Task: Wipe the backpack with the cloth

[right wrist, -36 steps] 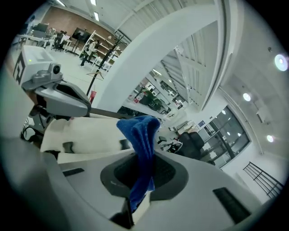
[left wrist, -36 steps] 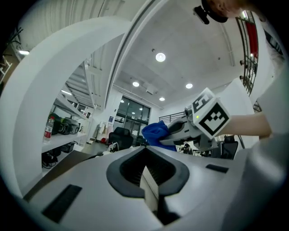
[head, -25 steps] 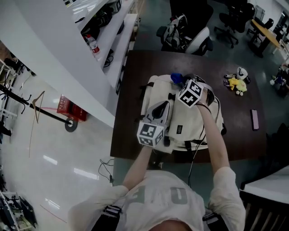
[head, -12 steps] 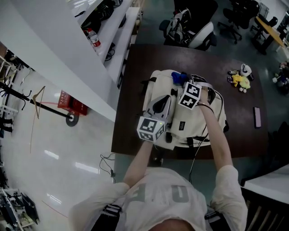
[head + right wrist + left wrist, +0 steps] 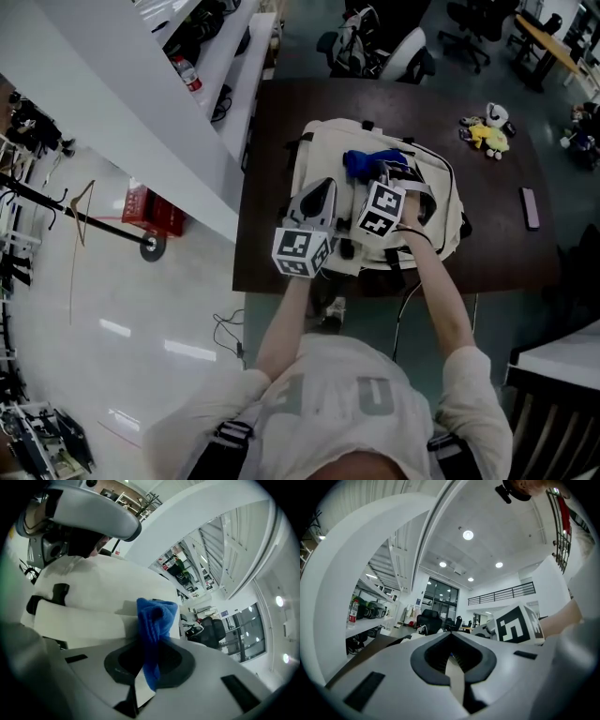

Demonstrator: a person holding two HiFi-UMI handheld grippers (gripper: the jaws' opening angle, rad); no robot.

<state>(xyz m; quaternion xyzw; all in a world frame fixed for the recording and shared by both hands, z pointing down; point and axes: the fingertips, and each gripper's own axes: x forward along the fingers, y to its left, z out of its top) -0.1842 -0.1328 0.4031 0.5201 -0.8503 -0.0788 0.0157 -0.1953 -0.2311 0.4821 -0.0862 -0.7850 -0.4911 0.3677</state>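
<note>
A cream backpack [image 5: 323, 150] lies flat on the dark table [image 5: 492, 234]. A blue cloth [image 5: 370, 161] rests bunched on its upper middle, with my right gripper [image 5: 382, 176] shut on it. In the right gripper view the cloth [image 5: 154, 618] sticks up from between the jaws of the right gripper [image 5: 149, 653], with the backpack [image 5: 93, 588] just beyond. My left gripper [image 5: 322, 192] lies on the backpack's left half, its jaws shut with nothing seen between them. In its own view the left gripper [image 5: 451, 651] points across the room, not at the backpack.
Small plush toys [image 5: 487, 131] and a thin dark object [image 5: 530, 208] lie on the table's right side. Office chairs [image 5: 375, 47] stand beyond the far edge. A white shelf with a bottle [image 5: 185, 73] runs along the left. The table's near edge is just below the backpack.
The right gripper has drawn the blue cloth from the backpack's far edge toward the person, down its middle. The left gripper has stayed on the left half.
</note>
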